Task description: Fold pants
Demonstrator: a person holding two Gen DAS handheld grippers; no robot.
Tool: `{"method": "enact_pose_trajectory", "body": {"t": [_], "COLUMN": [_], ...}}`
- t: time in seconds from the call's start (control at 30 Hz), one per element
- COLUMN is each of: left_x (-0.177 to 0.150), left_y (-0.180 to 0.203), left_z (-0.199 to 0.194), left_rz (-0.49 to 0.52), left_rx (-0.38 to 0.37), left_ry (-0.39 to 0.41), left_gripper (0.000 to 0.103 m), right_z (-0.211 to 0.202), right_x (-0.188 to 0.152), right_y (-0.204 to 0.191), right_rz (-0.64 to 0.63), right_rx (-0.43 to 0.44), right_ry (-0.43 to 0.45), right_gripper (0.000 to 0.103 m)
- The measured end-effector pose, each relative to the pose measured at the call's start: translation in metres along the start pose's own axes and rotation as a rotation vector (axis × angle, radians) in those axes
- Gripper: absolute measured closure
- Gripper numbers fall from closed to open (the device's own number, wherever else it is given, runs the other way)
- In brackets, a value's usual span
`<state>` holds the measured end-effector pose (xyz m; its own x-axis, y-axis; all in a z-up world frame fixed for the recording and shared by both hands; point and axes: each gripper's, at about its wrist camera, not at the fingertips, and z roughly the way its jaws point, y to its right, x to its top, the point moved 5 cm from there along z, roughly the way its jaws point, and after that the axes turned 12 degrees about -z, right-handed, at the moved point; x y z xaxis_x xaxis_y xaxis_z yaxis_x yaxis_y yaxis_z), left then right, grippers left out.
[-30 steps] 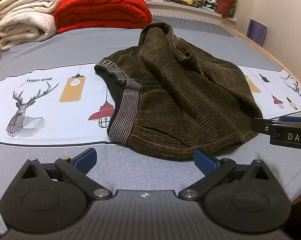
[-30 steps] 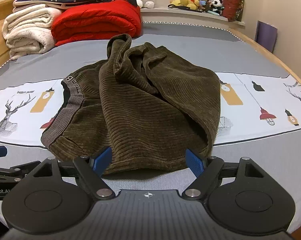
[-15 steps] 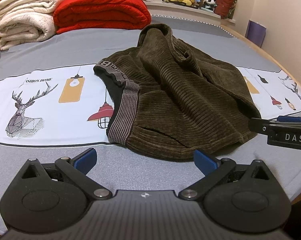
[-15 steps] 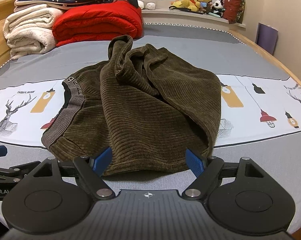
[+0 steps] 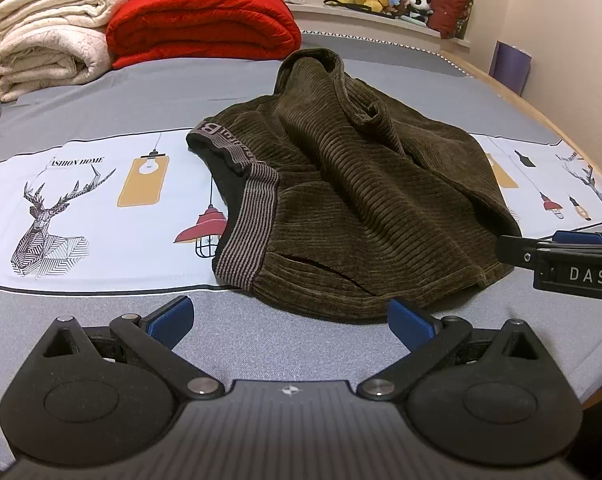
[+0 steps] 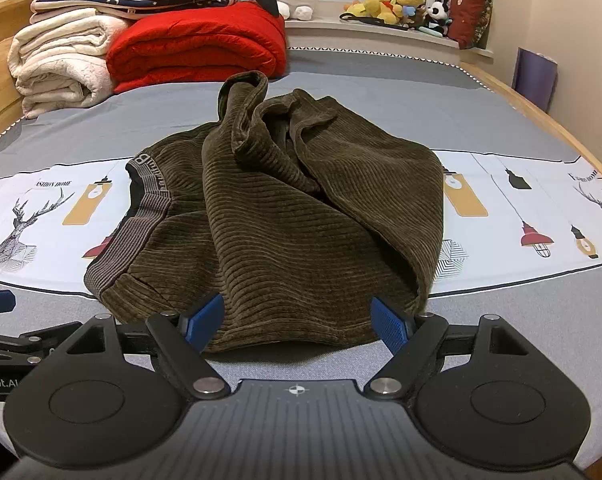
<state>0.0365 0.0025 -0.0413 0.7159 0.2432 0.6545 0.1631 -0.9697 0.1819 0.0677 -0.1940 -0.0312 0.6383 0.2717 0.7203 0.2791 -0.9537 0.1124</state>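
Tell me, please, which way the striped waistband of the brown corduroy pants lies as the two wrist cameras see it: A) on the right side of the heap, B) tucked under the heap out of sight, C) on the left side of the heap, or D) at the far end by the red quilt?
C: the striped waistband runs down the left edge of the pants in both views.

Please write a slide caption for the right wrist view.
Open right gripper at the near edge of crumpled brown pants on the bed, nothing grasped.

Both tools, left tool [image 5: 289, 322] & right tool [image 6: 299, 322]: black linkages, blue pads, silver screws.
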Motion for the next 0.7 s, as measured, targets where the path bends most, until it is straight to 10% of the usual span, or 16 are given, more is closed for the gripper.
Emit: {"method": "enact_pose_trajectory", "body": {"t": [0.57, 0.7], "left_x": [0.001, 0.003], "left_y": [0.004, 0.008], "left_z": [-0.008, -0.014], "left_rz": [0.008, 0.033], "left_rx": [-0.042, -0.064], "left_ry": [0.058, 0.079], "left_gripper": [0.001, 0.040], "right_z": [-0.003, -0.004], "right_x": [0.004, 0.005], "right_y": [-0.004, -0.003], "right_rz": [-0.010, -0.004], "right_rx": [0.002, 0.010], "right_ry": [0.008, 0.024], "right_gripper": [0.028, 0.044]}}
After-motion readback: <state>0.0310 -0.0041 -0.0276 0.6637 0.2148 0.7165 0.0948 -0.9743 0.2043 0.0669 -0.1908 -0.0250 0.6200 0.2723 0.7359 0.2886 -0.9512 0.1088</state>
